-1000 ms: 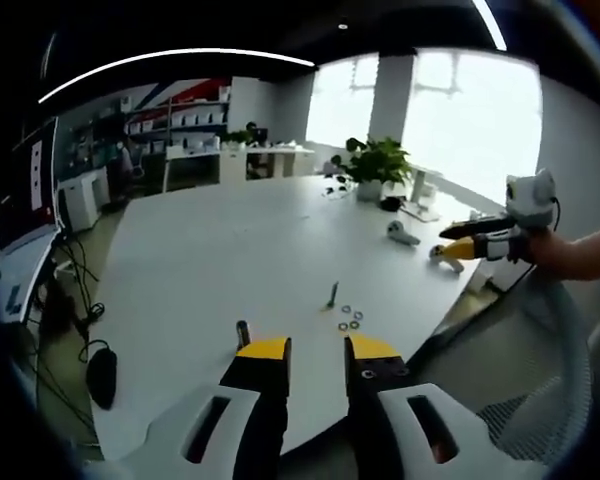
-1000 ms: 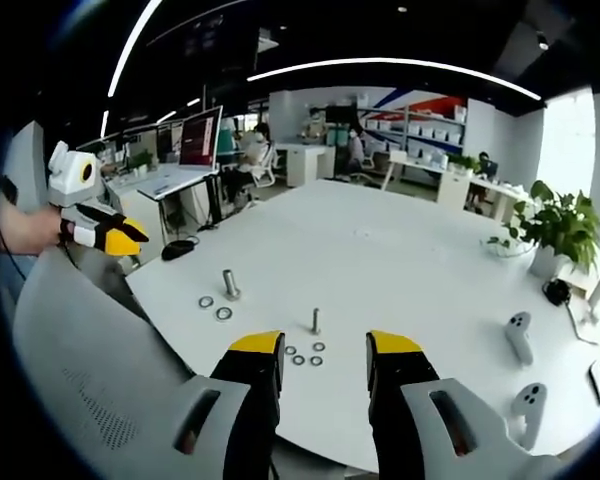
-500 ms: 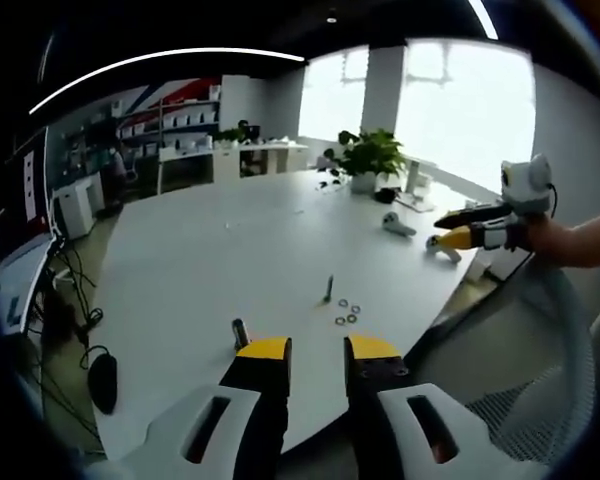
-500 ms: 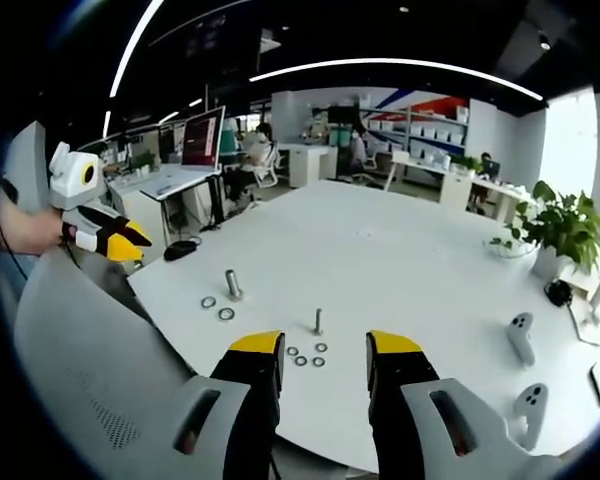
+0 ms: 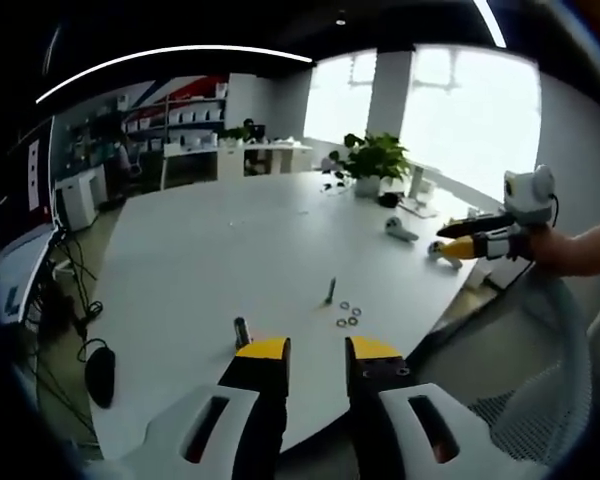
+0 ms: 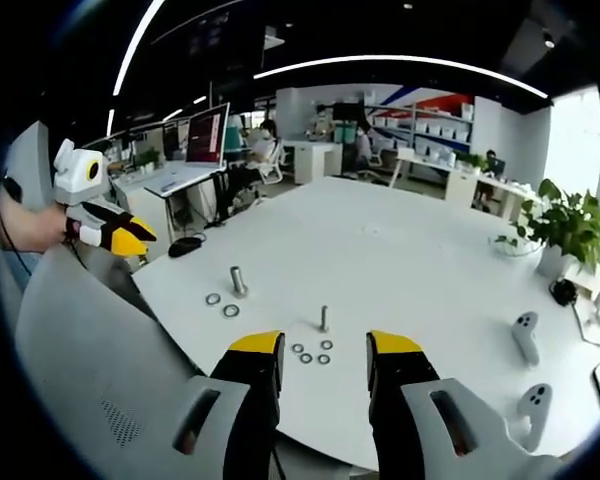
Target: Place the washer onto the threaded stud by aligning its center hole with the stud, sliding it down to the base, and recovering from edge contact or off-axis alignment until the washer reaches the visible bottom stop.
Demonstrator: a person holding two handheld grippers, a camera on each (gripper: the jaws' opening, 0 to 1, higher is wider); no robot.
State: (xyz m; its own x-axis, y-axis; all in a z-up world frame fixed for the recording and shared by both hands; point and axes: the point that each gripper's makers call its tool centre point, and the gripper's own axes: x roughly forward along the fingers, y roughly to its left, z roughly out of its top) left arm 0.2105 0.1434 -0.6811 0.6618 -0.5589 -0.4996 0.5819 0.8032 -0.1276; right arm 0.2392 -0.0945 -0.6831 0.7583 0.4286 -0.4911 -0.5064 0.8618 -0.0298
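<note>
Office room with a white surface (image 6: 410,250). Near its front edge stands a slim threaded stud (image 6: 324,318), three washers (image 6: 311,352) loose beside it. Left tongs (image 5: 315,350) and right tongs (image 6: 325,345) hover off the edge, jaws spread, holding nothing. The right gripper view also shows a thicker bolt (image 6: 239,281) with two washers; it is half hidden behind a jaw in the left gripper view.

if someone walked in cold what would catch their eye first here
Probably the big white table with two upright metal studs near its front edge, the thin stud by three small washers and the thicker stud by two more. Both grippers hang open short of the table's edge, right gripper and left gripper.
</note>
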